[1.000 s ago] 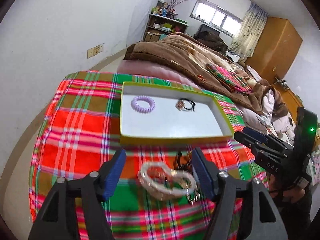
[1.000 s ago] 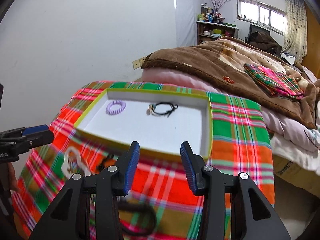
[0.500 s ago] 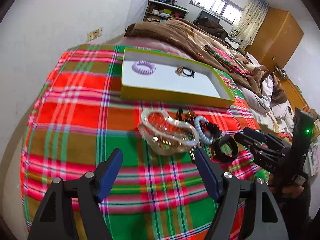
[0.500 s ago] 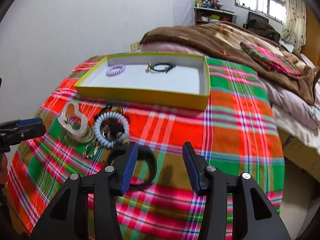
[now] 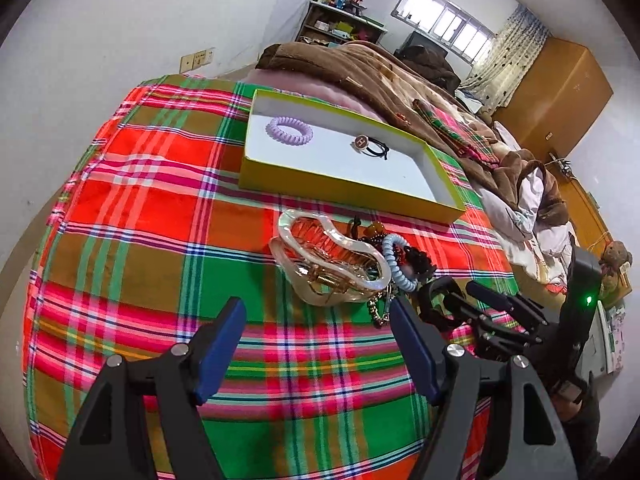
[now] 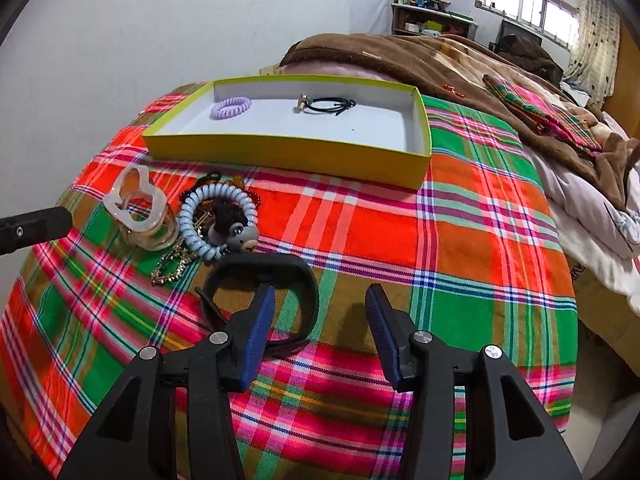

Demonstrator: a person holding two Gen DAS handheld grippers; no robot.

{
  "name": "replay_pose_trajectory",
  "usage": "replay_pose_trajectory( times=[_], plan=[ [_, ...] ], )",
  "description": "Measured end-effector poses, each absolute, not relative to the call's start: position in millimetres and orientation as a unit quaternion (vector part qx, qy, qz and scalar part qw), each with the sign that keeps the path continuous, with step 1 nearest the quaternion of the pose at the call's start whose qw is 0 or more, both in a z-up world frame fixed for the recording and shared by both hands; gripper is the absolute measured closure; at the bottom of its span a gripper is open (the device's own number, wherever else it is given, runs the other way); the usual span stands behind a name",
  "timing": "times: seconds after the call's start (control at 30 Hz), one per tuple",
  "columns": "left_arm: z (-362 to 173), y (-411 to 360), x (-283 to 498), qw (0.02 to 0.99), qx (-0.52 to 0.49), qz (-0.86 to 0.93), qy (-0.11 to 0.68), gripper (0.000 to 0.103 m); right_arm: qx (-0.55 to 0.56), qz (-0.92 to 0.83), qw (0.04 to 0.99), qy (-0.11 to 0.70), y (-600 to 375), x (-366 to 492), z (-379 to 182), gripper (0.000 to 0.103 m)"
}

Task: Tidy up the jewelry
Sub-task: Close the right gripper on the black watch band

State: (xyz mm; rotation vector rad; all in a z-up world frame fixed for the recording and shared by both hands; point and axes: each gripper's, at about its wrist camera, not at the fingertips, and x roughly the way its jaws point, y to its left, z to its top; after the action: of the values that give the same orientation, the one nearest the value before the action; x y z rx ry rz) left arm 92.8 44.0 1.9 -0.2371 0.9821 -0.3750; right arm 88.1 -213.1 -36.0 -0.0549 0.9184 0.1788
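Note:
A yellow-green tray (image 5: 340,184) (image 6: 280,152) on the plaid cloth holds a purple coil tie (image 5: 289,131) (image 6: 231,108) and a black tie with a round charm (image 5: 372,146) (image 6: 328,104). In front of it lies a pile: a clear hair claw (image 5: 332,264) (image 6: 138,208), a pale blue coil tie (image 5: 396,264) (image 6: 188,220) and a gold chain (image 6: 172,264). My left gripper (image 5: 316,304) is open just short of the claw, nothing between its fingers. My right gripper (image 6: 320,292) is open over a black band (image 6: 272,262); its left finger stands inside the loop, pads not pressing.
A bed with a brown blanket (image 6: 440,60) and a folded plaid cloth (image 6: 540,116) runs behind and right of the table. A white wall stands close on the left. The cloth drops off at the table's right edge (image 6: 568,280). A wooden wardrobe (image 5: 560,92) stands at the far right.
Both grippers drew back from the tray and sank toward the cloth, bringing the pile into view. The right jaws widened a little and now straddle the black band.

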Motion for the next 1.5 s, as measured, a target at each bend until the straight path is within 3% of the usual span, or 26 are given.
replay_pose_trajectory(
  times=[0.1, 0.27, 0.4, 0.53, 1.2, 1.5],
  plan=[
    [0.7, 39.5, 97.5, 0.855, -0.122, -0.176, 0.472, 0.027, -0.022, 0.087, 0.892, 0.442, -215.0, 87.7, -38.0, 0.056],
    [-2.5, 31.7, 103.9, 0.854, -0.13, -0.159, 0.478, 0.027, -0.027, 0.093, 0.893, 0.44, -214.1, 86.4, -38.2, 0.072],
    [-4.3, 27.2, 108.8, 0.855, -0.131, -0.143, 0.481, 0.027, -0.033, 0.098, 0.894, 0.435, -209.7, 85.3, -36.7, 0.092],
    [-7.2, 20.6, 114.0, 0.856, -0.118, -0.125, 0.488, 0.027, -0.037, 0.093, 0.899, 0.427, -210.2, 82.3, -34.6, 0.098],
    [-18.6, 21.0, 116.7, 0.853, -0.043, -0.065, 0.515, 0.029, -0.02, 0.083, 0.923, 0.376, -224.8, 66.3, -4.7, 0.103],
    [-6.0, 31.8, 110.8, 0.86, -0.119, -0.084, 0.489, 0.032, -0.017, 0.08, 0.924, 0.374, -227.4, 65.4, -5.9, 0.103]
  ],
)
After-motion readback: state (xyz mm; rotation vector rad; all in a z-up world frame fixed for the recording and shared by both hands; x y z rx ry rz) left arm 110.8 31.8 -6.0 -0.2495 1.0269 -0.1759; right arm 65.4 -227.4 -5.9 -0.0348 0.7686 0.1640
